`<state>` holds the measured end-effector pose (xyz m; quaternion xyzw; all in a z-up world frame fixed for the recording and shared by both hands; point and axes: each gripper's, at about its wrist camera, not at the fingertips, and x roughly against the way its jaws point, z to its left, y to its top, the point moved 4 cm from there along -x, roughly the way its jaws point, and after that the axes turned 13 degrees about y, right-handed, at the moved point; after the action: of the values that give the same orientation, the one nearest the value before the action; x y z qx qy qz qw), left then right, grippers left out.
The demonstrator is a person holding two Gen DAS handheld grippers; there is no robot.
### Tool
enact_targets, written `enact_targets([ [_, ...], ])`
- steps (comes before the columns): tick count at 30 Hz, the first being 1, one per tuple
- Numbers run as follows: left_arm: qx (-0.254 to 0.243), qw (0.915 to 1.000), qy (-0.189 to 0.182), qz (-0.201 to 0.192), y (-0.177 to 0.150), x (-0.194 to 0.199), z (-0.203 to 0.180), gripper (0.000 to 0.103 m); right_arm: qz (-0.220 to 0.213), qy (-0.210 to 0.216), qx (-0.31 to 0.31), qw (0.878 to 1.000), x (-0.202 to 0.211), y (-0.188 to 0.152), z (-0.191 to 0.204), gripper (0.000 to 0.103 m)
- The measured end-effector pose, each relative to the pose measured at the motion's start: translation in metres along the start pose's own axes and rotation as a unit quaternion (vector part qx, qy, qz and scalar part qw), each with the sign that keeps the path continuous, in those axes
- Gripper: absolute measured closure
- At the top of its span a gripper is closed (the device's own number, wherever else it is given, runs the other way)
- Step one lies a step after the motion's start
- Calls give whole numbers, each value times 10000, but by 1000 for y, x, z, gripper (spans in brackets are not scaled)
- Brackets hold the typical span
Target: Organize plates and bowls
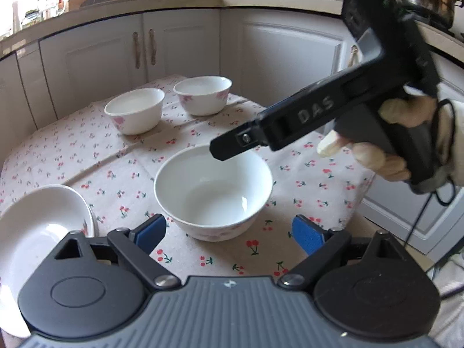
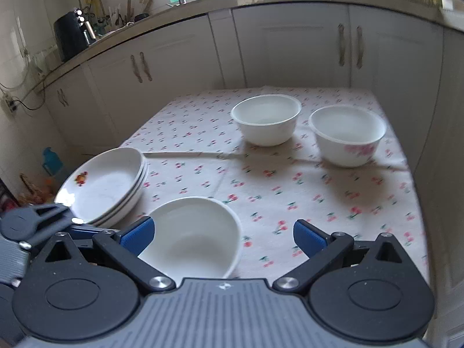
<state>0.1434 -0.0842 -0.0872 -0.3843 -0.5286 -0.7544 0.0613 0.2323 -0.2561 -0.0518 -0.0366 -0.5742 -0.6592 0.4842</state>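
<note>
Cherry-print tablecloth [image 2: 203,133]: both tongs, left [image 1: 229,232] and right [image 2: 223,233], spread wide, angled down over near bowl [image 1: 213,191].

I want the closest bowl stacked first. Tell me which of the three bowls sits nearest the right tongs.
The near bowl, just ahead of the open right tongs. The other two bowls stand side by side at the table's far end.

I see open cloth across the table [image 2: 203,133] middle. Blocking: two bowls [image 2: 266,119] near the far edge, plate stack [image 2: 107,185] at the left edge, near bowl [image 2: 194,237] just ahead of my right gripper [image 2: 223,235], whose jaws are wide, nothing between.
</note>
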Motion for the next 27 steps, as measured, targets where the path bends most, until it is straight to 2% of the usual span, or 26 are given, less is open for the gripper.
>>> enact_targets([
  [4,-178,9995,163,-189,18,13,11,6,-80,-367,288,9989,6,7,-6,0],
  [7,-184,9989,337,-275,37,13,23,6,-118,-471,476,9977,9,15,-11,0],
  [13,-78,9974,629,-331,74,-12,51,5,-145,-544,888,9945,4,34,-16,0],
  [21,413,9955,848,-17,116,-74,96,6,-158,-372,1393,9894,-18,67,-25,0],
  [23,527,9961,701,-35,123,-84,102,6,-103,-211,1370,9903,-25,76,-31,0],
  [27,477,9953,840,61,138,-107,112,6,-76,18,1247,9922,-39,91,-43,0],
])
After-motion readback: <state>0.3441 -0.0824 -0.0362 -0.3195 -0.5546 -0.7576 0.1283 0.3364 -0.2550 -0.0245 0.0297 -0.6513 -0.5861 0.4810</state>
